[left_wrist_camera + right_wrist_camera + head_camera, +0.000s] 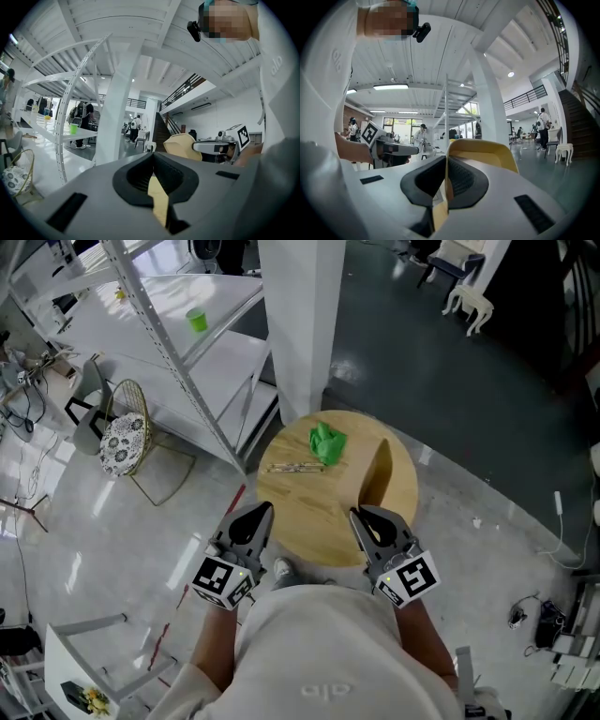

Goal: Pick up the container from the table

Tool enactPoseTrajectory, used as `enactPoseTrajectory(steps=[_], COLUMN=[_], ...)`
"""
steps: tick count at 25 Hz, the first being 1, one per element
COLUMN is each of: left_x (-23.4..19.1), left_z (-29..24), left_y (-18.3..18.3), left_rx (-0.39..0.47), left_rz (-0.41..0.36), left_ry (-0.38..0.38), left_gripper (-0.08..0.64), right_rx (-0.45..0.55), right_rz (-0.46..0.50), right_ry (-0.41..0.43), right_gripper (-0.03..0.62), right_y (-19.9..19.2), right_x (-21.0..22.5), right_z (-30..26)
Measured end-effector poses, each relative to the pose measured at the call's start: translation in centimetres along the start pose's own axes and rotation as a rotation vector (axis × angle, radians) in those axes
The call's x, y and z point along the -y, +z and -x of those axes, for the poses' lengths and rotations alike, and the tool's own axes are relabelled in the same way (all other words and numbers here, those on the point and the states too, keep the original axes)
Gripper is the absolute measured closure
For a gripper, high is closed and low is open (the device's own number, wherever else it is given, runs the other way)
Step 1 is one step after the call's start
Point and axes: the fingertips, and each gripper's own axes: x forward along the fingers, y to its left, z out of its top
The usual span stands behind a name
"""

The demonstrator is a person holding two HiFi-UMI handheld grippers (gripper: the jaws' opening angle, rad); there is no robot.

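In the head view I hold a round, shallow tan container (319, 512) in front of me by its near rim, over the floor. A crumpled green thing (327, 442) and a thin twig-like strip (295, 466) lie in it. A raised tan flap (375, 474) stands on its right part. My left gripper (262, 514) is shut on the rim at the near left, my right gripper (362, 516) at the near right. In the left gripper view the thin tan rim (158, 199) is pinched between the pads (136, 176). In the right gripper view the rim (443, 197) runs up to the yellow flap (485, 151). No table shows.
A white pillar (300, 324) rises just beyond the container. A metal shelf rack (178, 352) with a green cup (197, 320) stands at the left, with a wire chair (127, 442) beside it. A white stool (472, 302) is far right. Cables (534, 615) lie at the right. People stand in the background.
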Motion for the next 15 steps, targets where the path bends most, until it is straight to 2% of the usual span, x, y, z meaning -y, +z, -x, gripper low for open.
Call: enactPoseTrajectory(steps=[15], left_x=[0.54], left_z=[-0.63], left_y=[-0.06], left_rx=[-0.024], left_rz=[0.003], left_ry=[-0.01], left_gripper=[0.543], right_rx=[-0.019], right_rz=[0.0], right_ry=[-0.024], right_gripper=[0.554], right_y=[-0.51], right_x=[0.62], right_z=[0.63])
